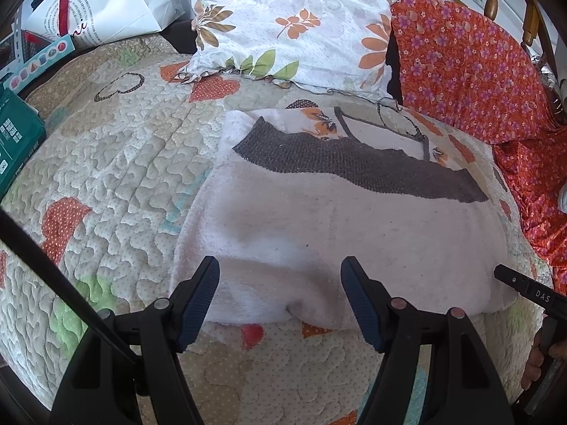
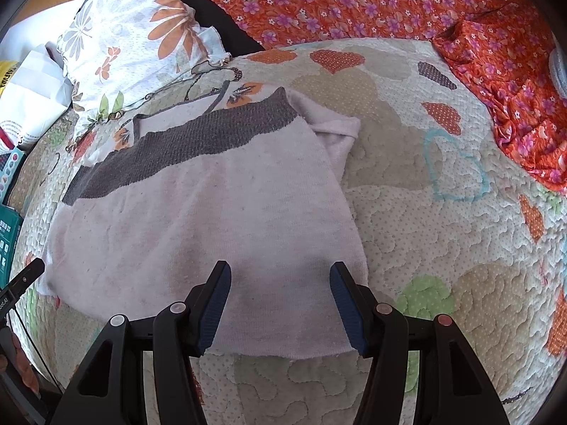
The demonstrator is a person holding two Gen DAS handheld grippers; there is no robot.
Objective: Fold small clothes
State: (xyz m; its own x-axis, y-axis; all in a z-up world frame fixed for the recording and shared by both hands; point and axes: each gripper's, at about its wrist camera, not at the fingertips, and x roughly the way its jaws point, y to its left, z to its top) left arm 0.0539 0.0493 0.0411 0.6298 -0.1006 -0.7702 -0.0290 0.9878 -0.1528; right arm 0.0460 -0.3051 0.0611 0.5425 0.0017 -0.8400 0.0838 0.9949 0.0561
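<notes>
Two grippers: both hover low over the near hem of one garment, neither touching cloth as far as I can tell
Garment: a small pale pink fleecy top with a dark grey knitted band point(image 2: 198, 212) lies flat on the cream quilted bedspread with heart patches point(image 2: 443, 241), its grey band point(image 1: 354, 163) at the far end and its plain hem toward the camera
Left gripper point(image 1: 280, 297): fingers spread wide, nothing between them, poised above the hem's left part where the cloth bunches into a soft ridge
Right gripper point(image 2: 280, 301): fingers likewise spread and empty, over the hem near the garment's right corner
Sleeve: a pale pink short sleeve point(image 2: 340, 131) sticks out on the right side near the band, partly tucked
Step in hand, as I judge it: take the near hem at two places and carry it up toward the grey band for a half fold
How to do it well: lower each gripper until one finger slides under the hem, pinch all the layers there, not the quilt; lift both ends level and move them together so the fold line runs straight
Watch for: the fleece looks soft and limp, so the middle may sag; the left ridge should be smoothed flat first
Surroundings: a white pillow printed with orange flowers point(image 1: 294, 17) and an orange floral cloth point(image 2: 354, 0) lie beyond, well apart from the hem
</notes>
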